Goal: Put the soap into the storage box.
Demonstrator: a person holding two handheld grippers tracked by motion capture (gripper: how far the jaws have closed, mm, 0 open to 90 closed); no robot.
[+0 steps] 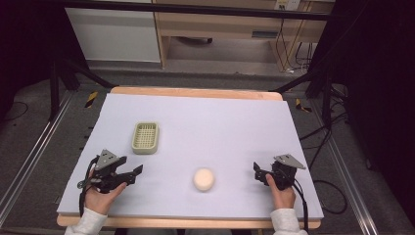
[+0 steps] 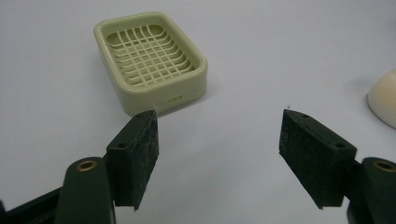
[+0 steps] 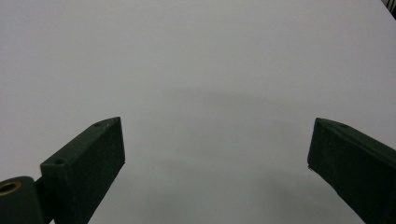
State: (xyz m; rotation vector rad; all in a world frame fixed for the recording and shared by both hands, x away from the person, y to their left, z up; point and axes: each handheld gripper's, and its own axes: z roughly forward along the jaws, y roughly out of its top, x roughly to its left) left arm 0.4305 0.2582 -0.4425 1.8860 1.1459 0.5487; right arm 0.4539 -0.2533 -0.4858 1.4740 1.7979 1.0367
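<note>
Bare mat (image 1: 220, 127) between soap (image 1: 203, 179) and soap dish (image 1: 145, 137), both well apart.

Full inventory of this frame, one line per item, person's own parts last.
soap dish: 1, pale green with a grid insert, left half of the table, ahead of the left gripper, empty.
soap bar: 1, cream, round, near the table's front edge, between the two grippers, touching neither.
table: 1, light lavender top with a wooden edge.
desk: 1, light wood, on the floor beyond the table.
left gripper: 1, black, front left of the table, jaws open, empty.
right gripper: 1, black, front right, jaws open, empty.
hands: 2, in white sleeves, one on each gripper.
</note>
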